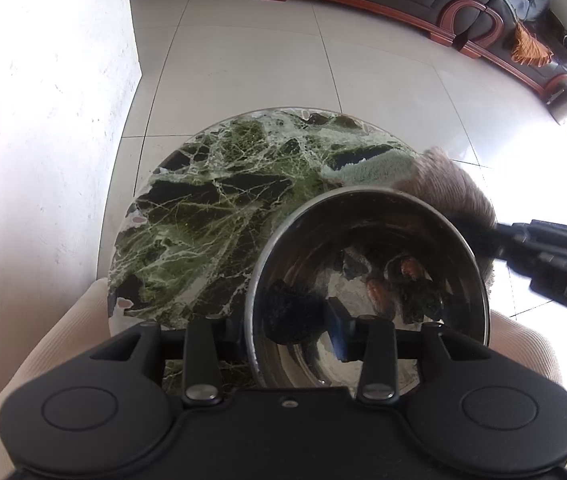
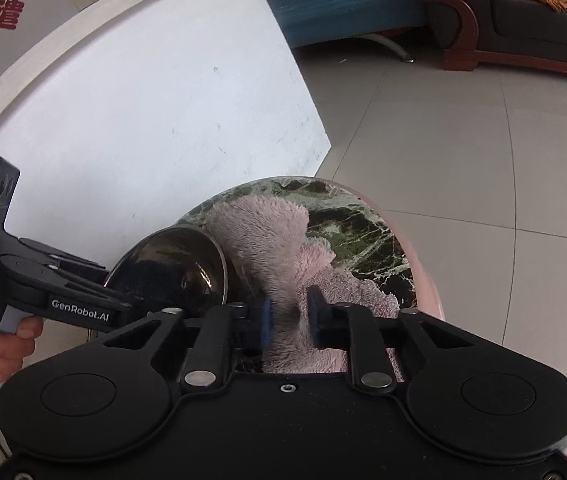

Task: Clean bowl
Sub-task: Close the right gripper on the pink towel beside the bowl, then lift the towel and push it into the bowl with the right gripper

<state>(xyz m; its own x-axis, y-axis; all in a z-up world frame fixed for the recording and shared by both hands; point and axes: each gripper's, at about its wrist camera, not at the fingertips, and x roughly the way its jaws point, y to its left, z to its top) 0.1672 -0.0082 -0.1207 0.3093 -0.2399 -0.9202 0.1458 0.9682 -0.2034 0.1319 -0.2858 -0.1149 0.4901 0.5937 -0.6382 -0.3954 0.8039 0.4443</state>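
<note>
Left gripper [image 1: 289,320] clamps the bowl [image 1: 367,288] rim; right gripper [image 2: 289,320] pinches the cloth [image 2: 283,256]; thin pinch may slip while wiping.

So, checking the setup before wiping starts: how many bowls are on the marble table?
1. A single steel bowl sits on the green marble table, its rim clamped by the left gripper, beside the pink towel. None seems hidden.

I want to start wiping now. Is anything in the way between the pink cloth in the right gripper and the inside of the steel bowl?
Nothing visible blocks it. The right gripper pinches the pink cloth just beside the steel bowl, whose open mouth is clear. The left gripper grips only the near rim.
</note>
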